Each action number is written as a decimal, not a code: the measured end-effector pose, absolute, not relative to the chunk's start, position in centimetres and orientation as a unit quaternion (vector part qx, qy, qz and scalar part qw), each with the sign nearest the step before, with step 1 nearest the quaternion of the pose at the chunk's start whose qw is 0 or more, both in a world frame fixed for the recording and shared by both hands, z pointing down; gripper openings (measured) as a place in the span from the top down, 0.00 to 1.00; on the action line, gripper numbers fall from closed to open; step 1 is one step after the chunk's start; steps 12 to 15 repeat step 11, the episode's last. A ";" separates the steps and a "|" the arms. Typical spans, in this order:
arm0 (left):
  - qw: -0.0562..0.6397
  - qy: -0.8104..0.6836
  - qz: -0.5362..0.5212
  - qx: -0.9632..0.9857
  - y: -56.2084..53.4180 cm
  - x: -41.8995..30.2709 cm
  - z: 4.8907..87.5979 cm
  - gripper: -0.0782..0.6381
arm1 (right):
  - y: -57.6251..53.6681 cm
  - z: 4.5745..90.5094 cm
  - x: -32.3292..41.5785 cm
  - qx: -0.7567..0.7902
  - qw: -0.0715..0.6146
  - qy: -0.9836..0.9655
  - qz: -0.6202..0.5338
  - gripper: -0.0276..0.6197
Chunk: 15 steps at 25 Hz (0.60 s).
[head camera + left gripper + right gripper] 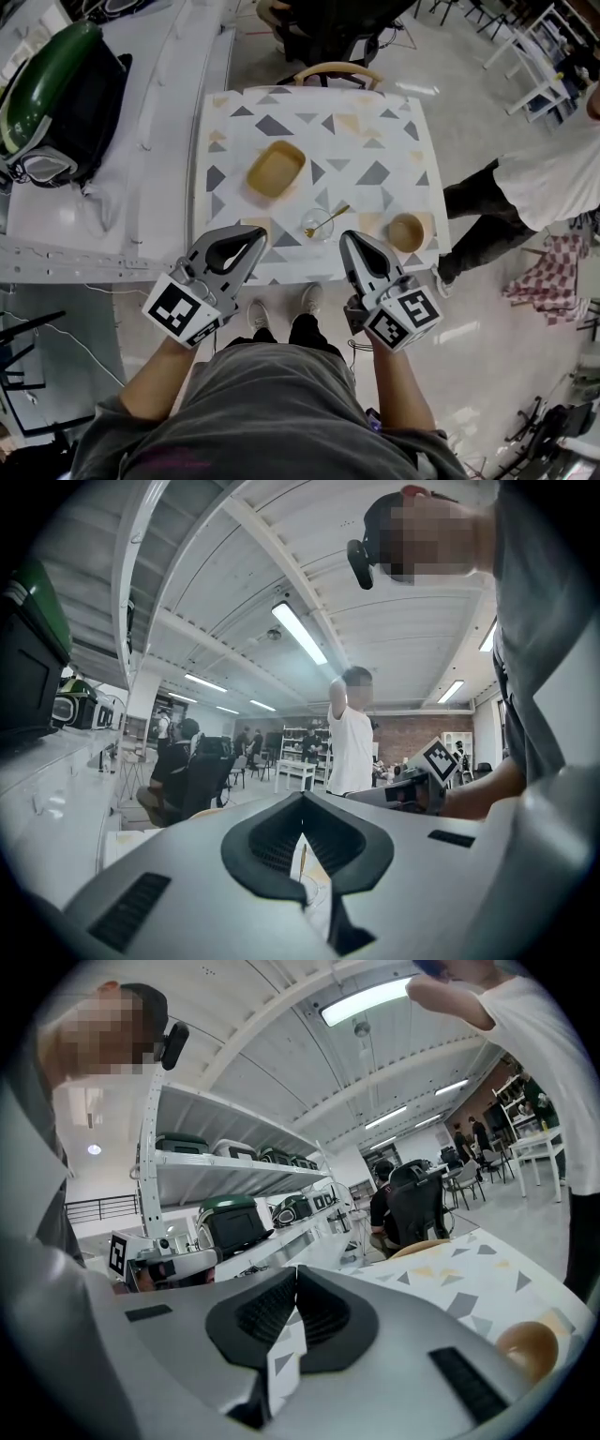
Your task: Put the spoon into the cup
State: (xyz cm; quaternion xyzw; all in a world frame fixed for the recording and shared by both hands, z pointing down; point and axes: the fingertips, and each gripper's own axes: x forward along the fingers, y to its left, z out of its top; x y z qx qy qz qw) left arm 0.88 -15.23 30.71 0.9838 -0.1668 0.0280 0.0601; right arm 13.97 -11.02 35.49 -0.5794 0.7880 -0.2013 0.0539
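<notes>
Head view: the slim gold metal spoon [328, 220] appears to rest bowl-down in the clear glass cup [314, 228], handle slanting up-right. The right gripper [349, 239] is nearer than the left gripper [255, 234]. Both have jaws together, holding nothing.

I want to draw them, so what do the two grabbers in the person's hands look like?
Both the left gripper and right gripper are light grey and pointed like beaks, with black ribbed pads inside. Each carries a cube with black-and-white square markers. The T-shirt is grey with short sleeves.
</notes>
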 end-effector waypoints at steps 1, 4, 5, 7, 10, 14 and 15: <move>0.060 -0.166 0.028 0.984 -15.2 1.0 30.8 0.87 | -11.0 35.5 14.0 -0.580 0.053 0.788 -0.200 0.93; 0.059 -0.160 0.026 0.985 -15.2 1.5 30.7 0.87 | -11.0 35.3 14.5 -0.584 0.050 0.786 -0.194 0.93; 0.060 -0.158 0.026 0.985 -15.2 1.8 30.7 0.87 | -11.0 35.1 14.7 -0.585 0.049 0.786 -0.192 0.93; 0.062 -0.166 0.038 0.983 -14.7 1.5 30.6 0.87 | -11.0 35.1 14.3 -0.576 0.054 0.792 -0.196 0.93; 0.063 -0.227 0.096 0.967 -13.1 -2.9 30.0 0.87 | -10.9 35.9 9.4 -0.515 0.084 0.820 -0.234 0.93; 0.062 -0.251 0.118 0.959 -12.5 -4.6 29.7 0.87 | -10.9 36.1 7.4 -0.490 0.096 0.830 -0.248 0.93; 0.062 -0.251 0.118 0.959 -12.5 -4.6 29.7 0.87 | -10.9 36.1 7.4 -0.490 0.096 0.830 -0.248 0.93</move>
